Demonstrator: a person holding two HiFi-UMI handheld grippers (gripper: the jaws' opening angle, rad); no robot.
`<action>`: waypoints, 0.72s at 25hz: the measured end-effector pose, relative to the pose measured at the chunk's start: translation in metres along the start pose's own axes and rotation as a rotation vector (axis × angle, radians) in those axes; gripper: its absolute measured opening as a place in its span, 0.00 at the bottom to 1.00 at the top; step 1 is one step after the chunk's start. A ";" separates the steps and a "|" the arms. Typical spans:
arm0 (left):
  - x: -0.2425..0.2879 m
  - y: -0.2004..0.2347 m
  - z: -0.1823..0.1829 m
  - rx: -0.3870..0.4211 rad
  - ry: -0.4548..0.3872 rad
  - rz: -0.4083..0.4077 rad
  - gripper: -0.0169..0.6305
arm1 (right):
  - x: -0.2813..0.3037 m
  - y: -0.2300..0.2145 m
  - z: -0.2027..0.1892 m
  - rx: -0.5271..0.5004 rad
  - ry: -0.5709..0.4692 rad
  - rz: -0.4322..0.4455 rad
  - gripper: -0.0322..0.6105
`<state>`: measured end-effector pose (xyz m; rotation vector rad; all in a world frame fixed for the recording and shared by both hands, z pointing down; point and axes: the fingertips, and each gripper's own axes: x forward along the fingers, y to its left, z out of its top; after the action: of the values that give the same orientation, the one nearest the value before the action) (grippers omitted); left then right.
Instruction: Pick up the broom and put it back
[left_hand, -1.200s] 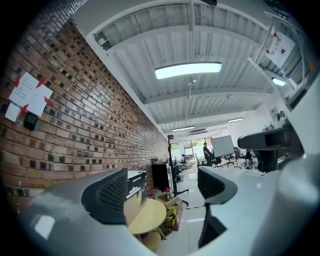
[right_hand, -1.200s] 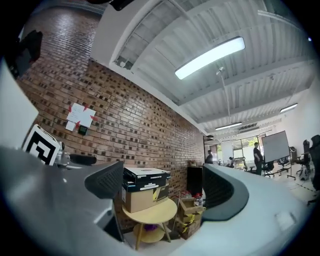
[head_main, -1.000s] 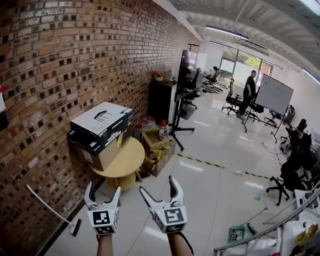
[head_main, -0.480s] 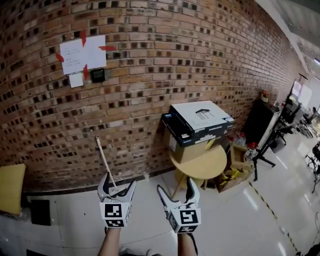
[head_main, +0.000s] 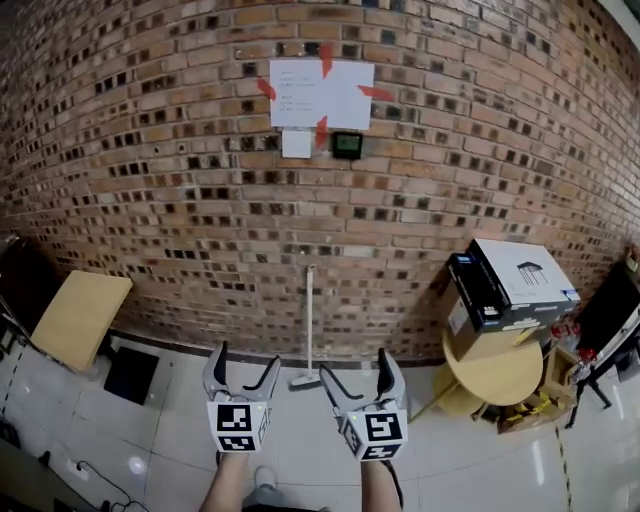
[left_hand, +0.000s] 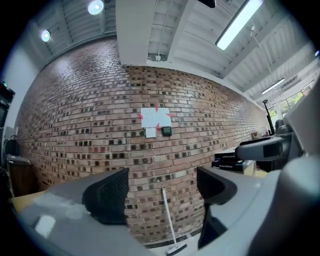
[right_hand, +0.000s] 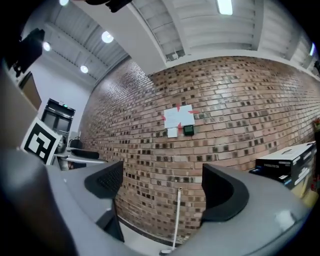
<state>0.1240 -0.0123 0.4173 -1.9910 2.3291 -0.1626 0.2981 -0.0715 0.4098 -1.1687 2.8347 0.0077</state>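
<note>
Both grippers have swung round to face the brick wall. Broom now stands beyond the gap between them, well apart from the fingertips, pale handle upright against the bricks, flat head on the floor. Left gripper spread, jaws just easing inward, nothing between. Right gripper spread, empty. Far right of them, an open carton holds yellow clutter.

The broom stands against the brick wall, directly below the paper. To its right, 1 box sits on a tabletop.
</note>
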 end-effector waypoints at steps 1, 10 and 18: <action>0.005 0.014 -0.002 -0.001 0.001 0.006 0.69 | 0.015 0.010 -0.001 -0.001 0.000 0.010 0.81; 0.060 0.138 0.007 0.004 -0.041 -0.011 0.69 | 0.144 0.077 0.018 -0.007 -0.033 0.009 0.81; 0.114 0.199 -0.017 -0.051 -0.025 -0.040 0.69 | 0.215 0.106 0.001 -0.049 0.020 0.001 0.81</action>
<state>-0.0906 -0.0934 0.4098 -2.0509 2.3023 -0.0812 0.0717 -0.1477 0.3906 -1.1833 2.8685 0.0665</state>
